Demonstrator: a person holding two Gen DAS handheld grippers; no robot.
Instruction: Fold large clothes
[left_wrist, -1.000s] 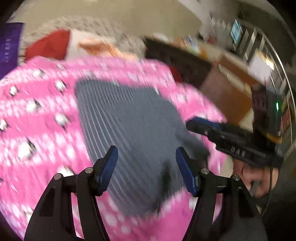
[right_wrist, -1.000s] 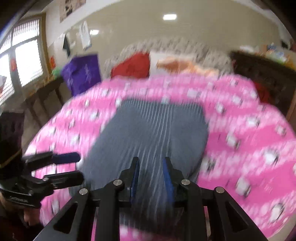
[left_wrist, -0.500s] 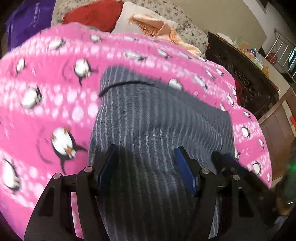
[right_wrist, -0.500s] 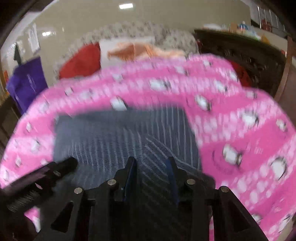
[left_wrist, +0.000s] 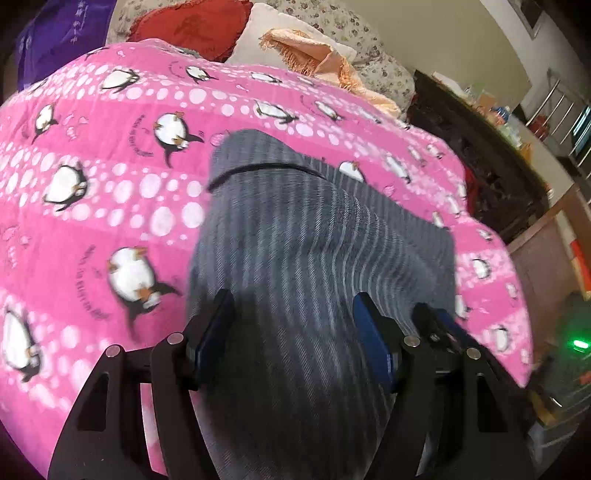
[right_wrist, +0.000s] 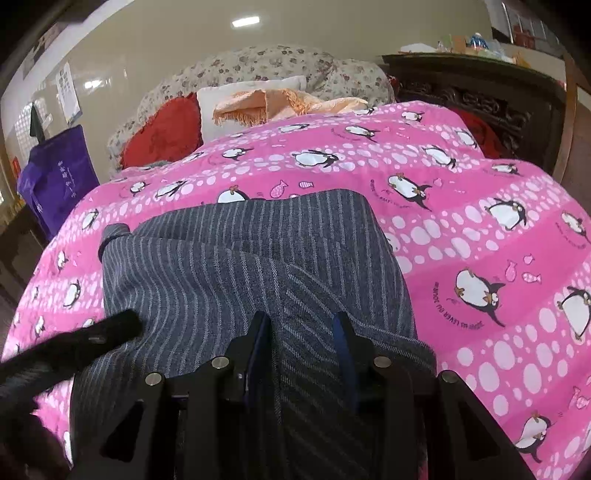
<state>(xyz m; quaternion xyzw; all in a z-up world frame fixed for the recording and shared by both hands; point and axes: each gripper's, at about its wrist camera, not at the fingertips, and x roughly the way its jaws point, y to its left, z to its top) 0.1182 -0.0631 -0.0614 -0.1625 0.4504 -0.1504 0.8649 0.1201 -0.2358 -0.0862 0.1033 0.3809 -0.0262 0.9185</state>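
A grey pinstriped garment (left_wrist: 295, 236) lies folded on a pink penguin-print quilt (left_wrist: 92, 206). My left gripper (left_wrist: 293, 325) is open, low over the garment's near left part, fingers either side of a raised fold. My right gripper (right_wrist: 303, 332) is narrowly open with a fold of the garment (right_wrist: 229, 258) between its fingers; whether it pinches the cloth I cannot tell. The left gripper's fingers (right_wrist: 92, 336) show at the left of the right wrist view. The right gripper's fingertips (left_wrist: 439, 325) show just right of the left gripper.
Red pillow (right_wrist: 162, 133), white pillow (right_wrist: 236, 96) and orange fringed cloth (right_wrist: 280, 99) lie at the head of the bed. A purple bag (right_wrist: 55, 177) stands at the left. A dark carved wooden cabinet (right_wrist: 491, 92) stands at the right of the bed.
Both grippers came down and forward over the garment, close together at its near edge. The right gripper's jaws stand a little wider than a second ago.
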